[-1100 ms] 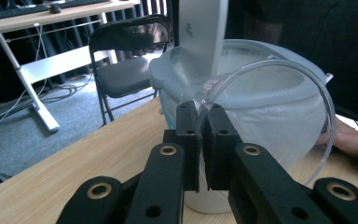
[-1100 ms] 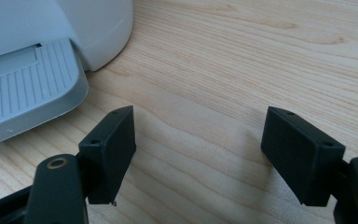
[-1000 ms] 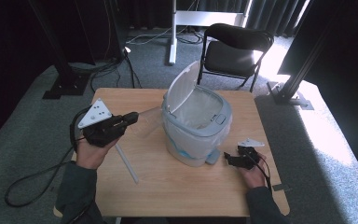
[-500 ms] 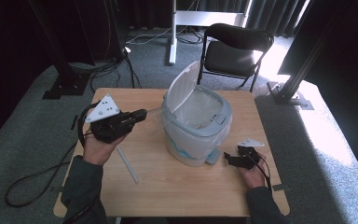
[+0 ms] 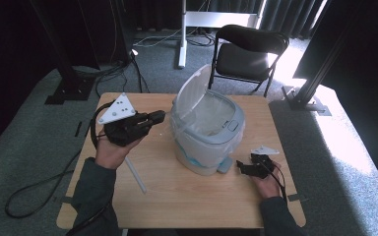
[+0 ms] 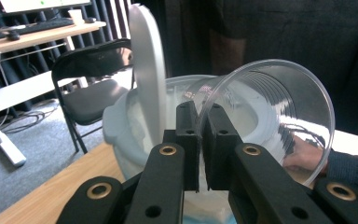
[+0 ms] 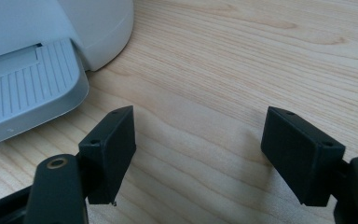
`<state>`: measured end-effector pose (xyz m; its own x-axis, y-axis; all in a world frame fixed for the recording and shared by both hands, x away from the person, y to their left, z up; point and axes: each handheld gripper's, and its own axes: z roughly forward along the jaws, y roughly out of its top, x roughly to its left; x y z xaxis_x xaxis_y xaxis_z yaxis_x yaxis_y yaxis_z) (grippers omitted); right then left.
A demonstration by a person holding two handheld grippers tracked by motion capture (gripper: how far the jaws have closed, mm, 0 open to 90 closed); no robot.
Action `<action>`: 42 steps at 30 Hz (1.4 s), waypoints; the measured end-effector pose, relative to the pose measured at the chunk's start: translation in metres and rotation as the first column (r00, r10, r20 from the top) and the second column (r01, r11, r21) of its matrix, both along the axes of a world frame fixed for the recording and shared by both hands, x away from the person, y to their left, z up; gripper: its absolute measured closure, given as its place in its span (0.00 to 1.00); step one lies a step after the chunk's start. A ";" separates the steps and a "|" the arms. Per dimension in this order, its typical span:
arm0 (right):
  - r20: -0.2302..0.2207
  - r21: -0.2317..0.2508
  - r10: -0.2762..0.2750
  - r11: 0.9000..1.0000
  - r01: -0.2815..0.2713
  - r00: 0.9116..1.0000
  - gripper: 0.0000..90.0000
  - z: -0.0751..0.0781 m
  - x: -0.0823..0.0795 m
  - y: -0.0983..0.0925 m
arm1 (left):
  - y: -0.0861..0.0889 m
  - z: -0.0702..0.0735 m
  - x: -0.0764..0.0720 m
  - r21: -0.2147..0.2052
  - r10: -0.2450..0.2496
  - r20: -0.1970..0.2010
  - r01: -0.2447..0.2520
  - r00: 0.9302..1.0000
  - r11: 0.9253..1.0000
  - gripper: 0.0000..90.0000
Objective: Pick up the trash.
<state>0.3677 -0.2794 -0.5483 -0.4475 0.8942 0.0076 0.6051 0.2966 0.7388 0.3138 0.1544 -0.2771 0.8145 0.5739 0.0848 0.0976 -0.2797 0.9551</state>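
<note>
High view, one bin [image 5: 204, 142], one straw [image 5: 135, 175], one cup [image 6: 270, 112]

A black folding chair [image 5: 248, 54] stands beyond the table; a pale, perhaps plastic, strip [image 5: 135, 174] lies on the wood.

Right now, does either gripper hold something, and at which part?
The left gripper holds a clear plastic cup by its rim, the jaws pinching the wall. The right gripper holds nothing; its jaws stand open over the table.
</note>
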 end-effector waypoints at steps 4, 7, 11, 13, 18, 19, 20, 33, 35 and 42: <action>0.000 0.000 0.000 1.000 0.000 1.000 0.28 0.000 0.000 0.000 | -0.008 0.002 0.005 0.000 -0.009 0.001 0.009 1.000 1.000 0.95; 0.000 0.000 0.000 1.000 0.000 1.000 0.28 0.000 0.000 0.000 | -0.013 0.004 0.008 -0.002 -0.015 0.004 0.015 1.000 1.000 0.95; 0.000 0.000 0.000 1.000 0.000 1.000 0.28 0.000 0.000 0.000 | -0.019 0.006 0.013 -0.009 -0.015 0.004 0.015 1.000 1.000 0.95; 0.000 0.000 0.000 1.000 0.000 1.000 0.28 0.000 0.000 0.000 | -0.024 0.006 0.014 0.000 -0.013 0.007 0.013 1.000 1.000 0.95; 0.000 0.000 0.000 1.000 0.000 1.000 0.28 0.000 0.000 0.000 | -0.033 0.008 0.018 0.009 -0.014 0.012 0.014 1.000 1.000 0.95; 0.000 0.000 0.000 1.000 0.000 1.000 0.28 0.000 0.000 0.000 | -0.034 0.008 0.019 0.009 -0.015 0.011 0.015 1.000 1.000 0.95; 0.000 0.000 0.000 1.000 0.000 1.000 0.28 0.000 0.000 0.000 | -0.035 0.008 0.020 0.008 -0.014 0.012 0.014 1.000 1.000 0.95; 0.000 0.000 0.002 1.000 -0.002 1.000 0.28 0.000 0.000 0.000 | -0.050 0.010 0.024 0.018 -0.001 0.029 0.000 1.000 1.000 0.95; 0.000 0.000 0.002 1.000 -0.002 1.000 0.28 0.000 0.000 0.000 | -0.052 0.010 0.024 0.020 0.004 0.032 -0.004 0.999 1.000 0.95; 0.000 0.000 0.002 1.000 -0.002 1.000 0.28 0.000 0.000 0.000 | -0.058 0.011 0.025 0.029 0.010 0.041 -0.011 0.999 1.000 0.95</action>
<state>0.3677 -0.2794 -0.5483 -0.4493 0.8934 0.0080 0.6048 0.2975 0.7388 0.3390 0.0968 -0.2661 0.8041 0.5789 0.1349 0.0616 -0.3069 0.9498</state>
